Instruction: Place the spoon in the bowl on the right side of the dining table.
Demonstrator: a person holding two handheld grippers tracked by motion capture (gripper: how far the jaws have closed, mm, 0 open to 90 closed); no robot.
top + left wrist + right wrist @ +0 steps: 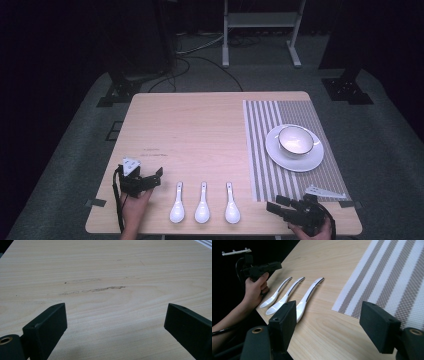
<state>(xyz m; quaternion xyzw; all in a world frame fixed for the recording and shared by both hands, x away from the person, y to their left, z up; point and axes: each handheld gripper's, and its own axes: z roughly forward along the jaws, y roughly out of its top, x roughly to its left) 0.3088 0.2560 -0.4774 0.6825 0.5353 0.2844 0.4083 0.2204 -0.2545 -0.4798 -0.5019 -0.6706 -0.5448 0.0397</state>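
Three white spoons lie side by side near the table's front edge, handles pointing away: left (177,206), middle (202,205), right (231,205). The right gripper view shows them as well (308,297). A hand holds my left gripper (156,179) just left of the spoons, and it is open over bare wood (115,315). At the front right corner my right gripper (276,204) points left toward the spoons, also open with nothing between its jaws (329,315). A white bowl (295,140) sits on a white plate (295,164).
A striped placemat (270,150) covers the table's right side under the plate. The wooden table (200,125) is bare in the middle and back left. The left hand and its gripper (262,267) appear beyond the spoons. Dark floor, cables and stand legs surround the table.
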